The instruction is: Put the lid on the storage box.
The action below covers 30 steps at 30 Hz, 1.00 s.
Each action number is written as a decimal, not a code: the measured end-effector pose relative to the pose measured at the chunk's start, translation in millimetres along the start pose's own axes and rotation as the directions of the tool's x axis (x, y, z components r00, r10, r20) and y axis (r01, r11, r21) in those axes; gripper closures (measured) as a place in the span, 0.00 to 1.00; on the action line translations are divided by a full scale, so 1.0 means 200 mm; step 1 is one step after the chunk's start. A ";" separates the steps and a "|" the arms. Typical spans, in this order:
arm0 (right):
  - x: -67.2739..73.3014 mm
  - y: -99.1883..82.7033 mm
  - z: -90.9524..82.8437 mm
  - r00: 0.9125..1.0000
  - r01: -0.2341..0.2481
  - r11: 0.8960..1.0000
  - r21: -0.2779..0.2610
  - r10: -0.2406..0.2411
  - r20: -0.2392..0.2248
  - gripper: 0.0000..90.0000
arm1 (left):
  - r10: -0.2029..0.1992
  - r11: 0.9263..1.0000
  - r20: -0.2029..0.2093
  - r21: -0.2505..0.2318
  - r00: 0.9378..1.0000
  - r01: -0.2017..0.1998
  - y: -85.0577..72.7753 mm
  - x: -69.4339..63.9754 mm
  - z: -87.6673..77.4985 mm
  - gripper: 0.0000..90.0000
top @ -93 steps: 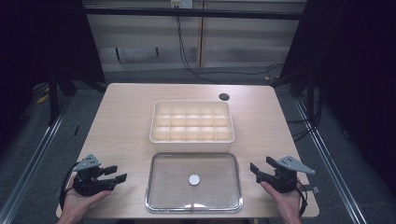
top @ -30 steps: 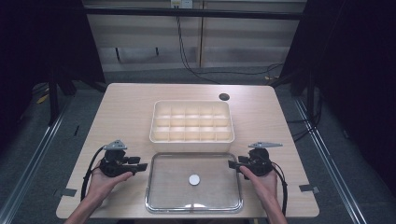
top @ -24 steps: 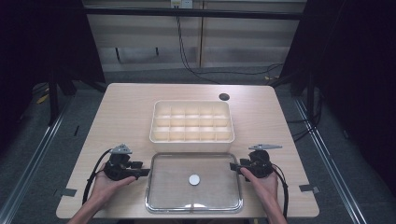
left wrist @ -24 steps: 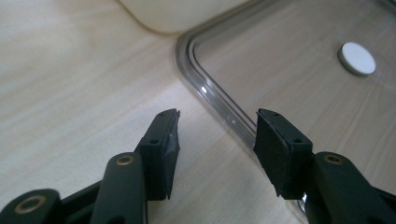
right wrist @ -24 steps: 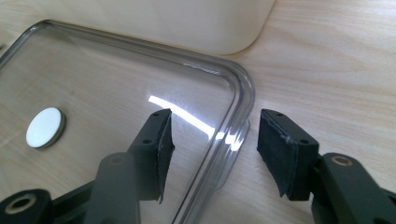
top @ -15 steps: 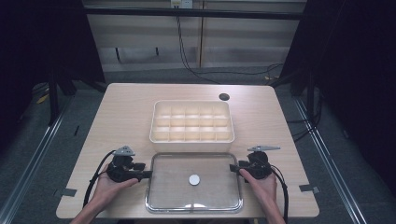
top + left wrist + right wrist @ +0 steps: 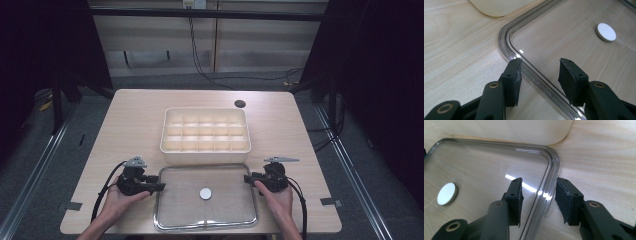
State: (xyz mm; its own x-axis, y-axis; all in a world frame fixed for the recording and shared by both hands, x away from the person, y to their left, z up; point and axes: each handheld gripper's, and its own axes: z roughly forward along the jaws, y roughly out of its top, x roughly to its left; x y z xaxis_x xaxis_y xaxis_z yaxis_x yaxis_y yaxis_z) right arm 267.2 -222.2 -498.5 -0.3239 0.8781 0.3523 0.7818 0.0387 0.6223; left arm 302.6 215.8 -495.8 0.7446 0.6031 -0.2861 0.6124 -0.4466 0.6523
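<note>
A clear lid (image 7: 180, 210) with a white round disc (image 7: 205, 193) at its middle lies flat near the table's front edge. Behind it stands a cream box (image 7: 205, 157) divided into several compartments. My left gripper (image 7: 161, 187) sits at the lid's left edge, and its own view shows the lid's rim (image 7: 506, 42) running between the jaws of the left gripper (image 7: 540, 67). My right gripper (image 7: 247, 178) is at the lid's right edge, with the rim (image 7: 550, 167) inside the gap of the right gripper (image 7: 539, 187). Both pairs of jaws have just been closing and stand open around the rim.
A dark round hole (image 7: 240, 104) marks the table's far right. Grey tape patches (image 7: 73, 205) (image 7: 331, 201) lie near the front corners. A hand holds each gripper from below, and cables trail off the front edge.
Both hands came in from the table's front corners to the lid's side edges. Over the last second they crept slightly toward me and inward, and the jaws narrowed around the rim.
</note>
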 end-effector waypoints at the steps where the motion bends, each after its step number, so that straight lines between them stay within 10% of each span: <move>1: -0.01 0.00 0.00 1.000 -0.013 1.000 -0.003 0.013 -0.008 0.64 | 0.001 1.000 -0.001 0.001 1.000 -0.001 0.00 0.00 0.00 0.58; 9: -0.07 -0.02 0.00 0.979 -0.174 0.984 -0.028 0.170 -0.113 0.65 | 0.003 1.000 -0.008 0.000 1.000 -0.003 0.00 -0.01 0.00 0.58; 30: -0.12 -0.04 -0.06 0.930 -0.276 0.959 -0.062 0.250 -0.270 0.72 | -0.010 1.000 -0.035 -0.014 0.999 0.010 0.00 -0.01 0.00 0.54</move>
State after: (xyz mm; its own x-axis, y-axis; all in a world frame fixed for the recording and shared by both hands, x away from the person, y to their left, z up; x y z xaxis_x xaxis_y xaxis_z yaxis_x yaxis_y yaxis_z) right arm 262.8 -248.4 -503.6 -0.2490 0.6976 0.6718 0.8063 -0.2350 0.5428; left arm 300.8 215.0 -495.9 0.7288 0.6300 -0.2682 0.6157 -0.4316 0.6592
